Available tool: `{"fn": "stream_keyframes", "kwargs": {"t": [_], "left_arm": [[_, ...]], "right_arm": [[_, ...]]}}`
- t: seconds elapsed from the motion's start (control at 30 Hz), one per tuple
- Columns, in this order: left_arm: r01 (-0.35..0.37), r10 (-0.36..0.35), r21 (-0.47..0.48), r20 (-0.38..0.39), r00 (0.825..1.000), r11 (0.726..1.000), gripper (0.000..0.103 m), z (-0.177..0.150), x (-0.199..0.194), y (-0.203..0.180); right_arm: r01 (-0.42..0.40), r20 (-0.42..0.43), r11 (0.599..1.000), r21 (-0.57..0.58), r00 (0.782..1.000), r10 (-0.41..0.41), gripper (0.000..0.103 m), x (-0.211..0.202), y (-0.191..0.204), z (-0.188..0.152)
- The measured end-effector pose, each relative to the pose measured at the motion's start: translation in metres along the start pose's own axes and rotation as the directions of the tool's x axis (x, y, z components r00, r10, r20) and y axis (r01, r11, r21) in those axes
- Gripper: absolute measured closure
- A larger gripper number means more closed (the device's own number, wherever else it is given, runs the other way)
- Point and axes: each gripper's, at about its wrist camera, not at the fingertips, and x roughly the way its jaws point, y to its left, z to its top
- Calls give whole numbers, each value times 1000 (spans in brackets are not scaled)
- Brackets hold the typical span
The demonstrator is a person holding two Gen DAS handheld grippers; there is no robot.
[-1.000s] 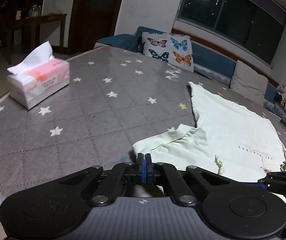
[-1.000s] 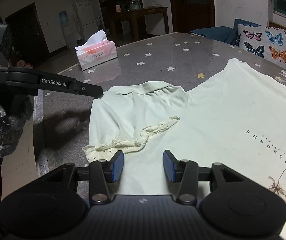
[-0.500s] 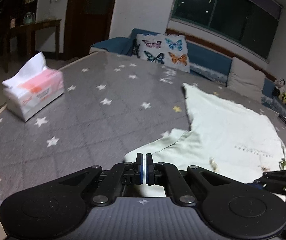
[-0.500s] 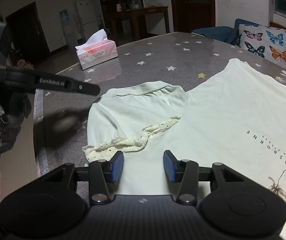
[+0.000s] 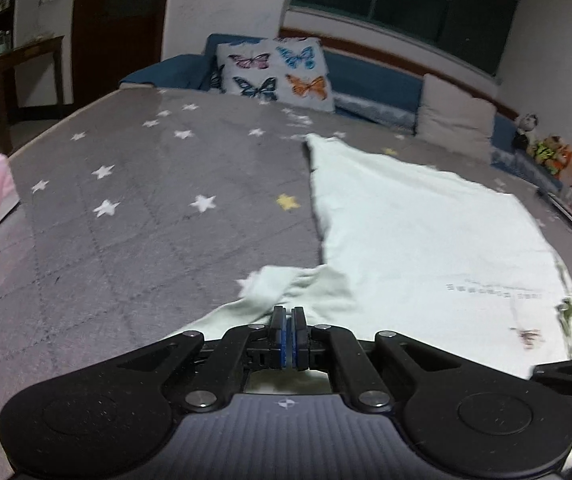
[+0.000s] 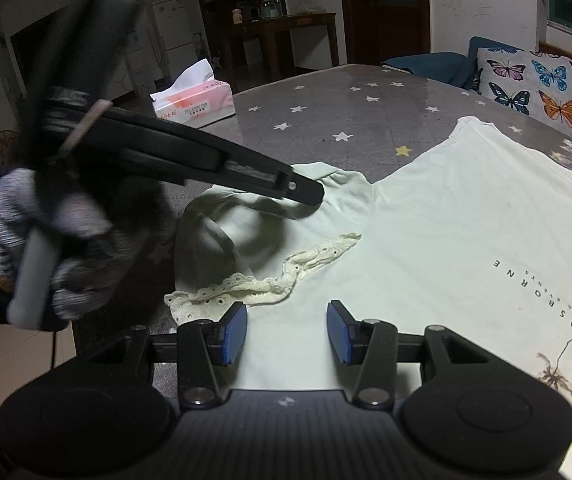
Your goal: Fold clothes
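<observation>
A pale green shirt lies flat on the grey star-patterned table cover, printed side up, with a lace-trimmed neckline and a short sleeve spread to the left. My right gripper stands open just above the shirt, next to the lace, with nothing between its blue pads. In the left wrist view my left gripper is shut, its tips over the sleeve. The right wrist view shows the left gripper hovering over the sleeve's shoulder, held by a gloved hand. No cloth shows between its pads.
A pink tissue box stands on the table's far left part. A butterfly cushion and a beige cushion lie on the blue sofa behind the table. A dark wooden side table and a fridge stand further back.
My left gripper has swung rightwards from beside the sleeve's edge to over the sleeve, staying shut. The right gripper has not moved and the shirt lies as before.
</observation>
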Motion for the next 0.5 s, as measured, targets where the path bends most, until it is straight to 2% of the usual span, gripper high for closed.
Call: {"fn": "stream_keyframes", "kwargs": {"t": [0.2,0.3,0.43,0.5], "left_arm": [[-20,21,-37,35,999,999,100,-5,-27,18],[-54,56,-60,41,998,997,94,-13,-46,27],[-107,112,-127,35,993,986,65,-29,-70,40],[-127,133,-166,28,991,978,62,-35,-77,46]], "right_arm": [[6,13,1000,11,1000,-6,58,-3,-2,2],[9,36,1000,24,999,-10,58,-7,-3,3],[11,49,1000,15,999,-12,58,-7,-1,5],[4,35,1000,7,999,-4,58,-4,1,4]]}}
